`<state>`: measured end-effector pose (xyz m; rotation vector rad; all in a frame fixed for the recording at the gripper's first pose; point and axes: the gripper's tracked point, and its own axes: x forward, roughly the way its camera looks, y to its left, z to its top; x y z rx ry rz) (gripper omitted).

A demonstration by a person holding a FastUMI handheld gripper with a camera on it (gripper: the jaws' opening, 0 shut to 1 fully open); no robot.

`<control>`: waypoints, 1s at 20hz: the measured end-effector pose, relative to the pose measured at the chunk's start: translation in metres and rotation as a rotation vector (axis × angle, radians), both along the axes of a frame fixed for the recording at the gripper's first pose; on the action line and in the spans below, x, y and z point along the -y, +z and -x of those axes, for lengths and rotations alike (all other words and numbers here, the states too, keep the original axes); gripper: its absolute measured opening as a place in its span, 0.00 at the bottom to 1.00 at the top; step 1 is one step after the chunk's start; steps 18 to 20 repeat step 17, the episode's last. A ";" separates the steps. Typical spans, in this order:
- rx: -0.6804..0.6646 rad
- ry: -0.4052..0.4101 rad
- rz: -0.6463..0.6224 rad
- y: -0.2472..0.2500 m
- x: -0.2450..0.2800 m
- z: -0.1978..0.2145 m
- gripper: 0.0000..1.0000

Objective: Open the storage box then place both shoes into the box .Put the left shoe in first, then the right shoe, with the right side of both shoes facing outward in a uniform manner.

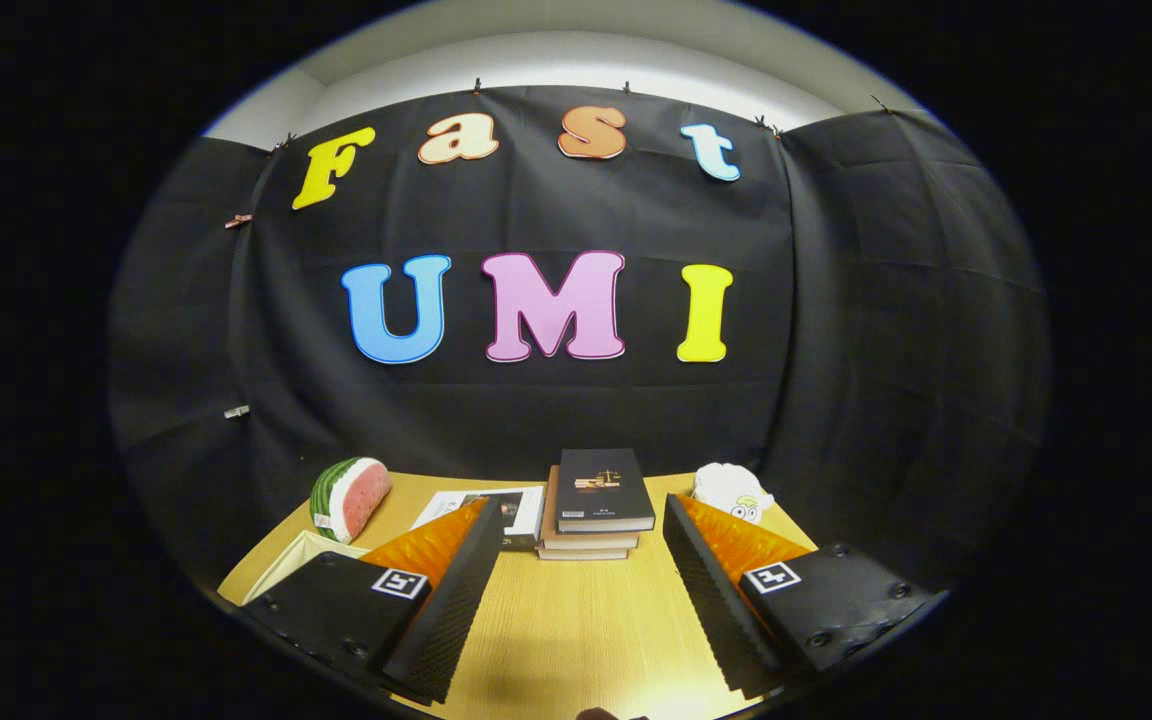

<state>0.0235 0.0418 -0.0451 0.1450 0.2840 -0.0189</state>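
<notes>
Gripper, black with orange finger backs, is hovering open over the light wooden table, fingers spread wide and gripping nothing. Just beyond the fingertips, a stack of dark-covered books is lying between a watermelon-slice toy and a white plush figure.

A pale wooden desk is seen beneath a booth wall draped in black cloth, which is pinned along its upper edge. Above the cloth, a white wall is lit brightly. A glare is cast on the desk's near edge.
</notes>
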 end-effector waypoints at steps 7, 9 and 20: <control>0.018 -0.007 0.014 0.005 0.000 0.000 0.99; 0.018 -0.003 0.020 0.005 0.000 0.001 0.99; 0.023 0.011 0.034 0.006 -0.006 0.001 0.99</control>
